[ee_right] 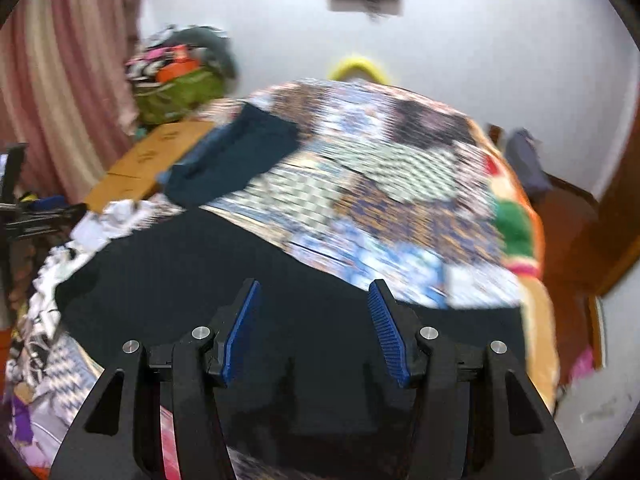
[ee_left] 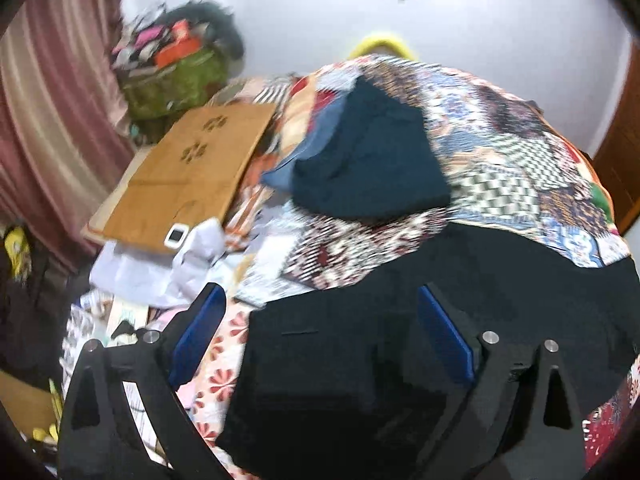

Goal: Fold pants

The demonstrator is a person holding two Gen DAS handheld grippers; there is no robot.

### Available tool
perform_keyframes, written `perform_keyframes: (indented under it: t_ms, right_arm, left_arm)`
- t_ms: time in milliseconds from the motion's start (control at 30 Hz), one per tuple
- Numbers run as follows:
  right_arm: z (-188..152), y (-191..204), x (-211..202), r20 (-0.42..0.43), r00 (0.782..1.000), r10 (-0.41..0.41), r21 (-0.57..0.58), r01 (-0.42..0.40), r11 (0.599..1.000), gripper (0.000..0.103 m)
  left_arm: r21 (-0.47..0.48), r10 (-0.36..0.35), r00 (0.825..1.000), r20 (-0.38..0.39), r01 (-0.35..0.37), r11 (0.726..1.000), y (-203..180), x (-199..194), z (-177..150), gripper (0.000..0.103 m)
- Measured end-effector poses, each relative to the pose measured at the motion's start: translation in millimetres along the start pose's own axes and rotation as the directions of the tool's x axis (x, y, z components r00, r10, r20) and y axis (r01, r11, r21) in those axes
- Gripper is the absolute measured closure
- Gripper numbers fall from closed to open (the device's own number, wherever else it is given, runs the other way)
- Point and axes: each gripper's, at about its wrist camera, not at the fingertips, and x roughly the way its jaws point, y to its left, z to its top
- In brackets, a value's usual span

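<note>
**Pants spread dark and flat on the patchwork bed**

Pants point(ee_right: 192, 264) — black, matte, soft cloth — lie flattened on the near part of a bed covered by a patchwork quilt point(ee_right: 400, 184) of checkered, floral and geometric prints. In the right wrist view their long axis runs roughly side to side across the near edge of the bed, the far edge slanting downward toward the right; which end is the waist I cannot tell through the blur.

The left gripper point(ee_left: 322, 320) hangs above the black cloth with its blue ribbed pads spread wide and nothing between them. The right gripper point(ee_right: 314, 312) also stands released, its pads apart over the pants and not pressing on them.

Farther back on the quilt lies a folded dark navy garment point(ee_left: 372, 168) atop a blue one point(ee_left: 320, 128). Left of it sits a flat brown cardboard sheet point(ee_left: 192, 168) with a small white device point(ee_left: 177, 235) at its near edge, and crumpled white cloth point(ee_left: 152, 268) just below. A green bag point(ee_left: 176, 84) heaped with clothes stands by the pink curtain point(ee_left: 48, 112) — well apart from the pants.
</note>
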Motion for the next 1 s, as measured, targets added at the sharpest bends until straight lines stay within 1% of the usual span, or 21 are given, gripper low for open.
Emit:
perform_keyframes:
  t_ms: [167, 233, 300, 400, 467, 500, 600, 667, 733, 767, 800, 833, 867, 900, 933, 967, 1000]
  right_arm:
    - [21.5, 41.2, 39.3, -0.030, 0.996, 0.085, -0.067, -0.086, 0.994, 0.051]
    - [27.2, 53.7, 56.0, -0.052, 0.993, 0.110, -0.087, -0.114, 0.990, 0.051]
    - [32.9, 64.4, 75.6, -0.085, 0.987, 0.135, -0.095, -0.143, 0.985, 0.051]
    - [40.2, 73.0, 99.5, -0.129, 0.976, 0.177, -0.092, -0.190, 0.978, 0.051]
    - [45.2, 78.6, 117.0, -0.157, 0.969, 0.191, -0.090, -0.207, 0.974, 0.050]
    - [48.9, 82.0, 125.0, -0.169, 0.966, 0.194, -0.089, -0.211, 0.973, 0.050]
    - [57.9, 88.9, 153.3, -0.213, 0.957, 0.197, -0.089, -0.220, 0.972, 0.050]
    - [64.3, 92.6, 172.5, -0.240, 0.952, 0.192, -0.094, -0.219, 0.971, 0.050]
    - [70.4, 96.4, 191.0, -0.267, 0.945, 0.190, -0.095, -0.222, 0.970, 0.050]
    - [72.7, 97.3, 197.2, -0.279, 0.940, 0.196, -0.093, -0.229, 0.969, 0.050]
    - [74.9, 97.7, 203.6, -0.297, 0.933, 0.205, -0.089, -0.241, 0.967, 0.050]
    - [75.7, 99.9, 209.3, -0.314, 0.925, 0.212, -0.088, -0.251, 0.964, 0.050]
    - [76.1, 102.7, 214.8, -0.326, 0.921, 0.216, -0.094, -0.258, 0.961, 0.050]
    - [75.5, 106.9, 219.4, -0.337, 0.917, 0.212, -0.112, -0.262, 0.959, 0.056]
    - [74.5, 110.9, 222.1, -0.348, 0.915, 0.206, -0.131, -0.265, 0.955, 0.066]
    - [73.8, 113.1, 222.5, -0.350, 0.914, 0.204, -0.144, -0.268, 0.953, 0.070]
    - [73.8, 114.8, 221.4, -0.350, 0.914, 0.208, -0.155, -0.275, 0.949, 0.077]
  left_arm:
    - [-0.084, -0.016, 0.994, -0.111, 0.006, 0.996, 48.7, 37.6, -5.7, 0.006]
    - [-0.121, -0.025, 0.986, -0.165, 0.005, 0.993, 63.7, 56.9, -10.3, 0.006]
    - [-0.155, -0.051, 0.975, -0.217, 0.017, 0.988, 74.3, 76.3, -16.6, 0.006]
    - [-0.171, -0.104, 0.951, -0.291, 0.055, 0.984, 78.9, 104.0, -25.7, 0.006]
    - [-0.192, -0.135, 0.935, -0.329, 0.073, 0.979, 78.1, 119.0, -30.6, 0.006]
    - [-0.212, -0.169, 0.919, -0.356, 0.097, 0.973, 76.7, 129.5, -34.2, 0.006]
    - [-0.243, -0.243, 0.891, -0.383, 0.156, 0.957, 73.0, 142.6, -40.1, 0.007]
    - [-0.249, -0.287, 0.878, -0.382, 0.201, 0.947, 69.8, 144.8, -40.4, 0.014]
    - [-0.260, -0.333, 0.862, -0.383, 0.246, 0.934, 67.2, 146.3, -41.0, 0.028]
    - [-0.268, -0.357, 0.852, -0.382, 0.268, 0.925, 66.5, 147.2, -41.0, 0.033]
    - [-0.281, -0.390, 0.839, -0.380, 0.297, 0.912, 65.0, 148.3, -41.0, 0.044]
    - [-0.289, -0.412, 0.829, -0.378, 0.317, 0.903, 64.2, 148.8, -41.1, 0.050]
    - [-0.289, -0.417, 0.827, -0.376, 0.323, 0.901, 63.0, 148.6, -40.4, 0.051]
    - [-0.273, -0.405, 0.838, -0.366, 0.319, 0.908, 60.9, 146.6, -38.9, 0.056]
    - [-0.260, -0.395, 0.845, -0.361, 0.315, 0.913, 59.0, 145.6, -36.9, 0.062]
    - [-0.245, -0.381, 0.855, -0.352, 0.308, 0.919, 57.7, 143.7, -35.8, 0.063]
    - [-0.240, -0.371, 0.862, -0.345, 0.301, 0.923, 58.2, 142.6, -34.1, 0.067]
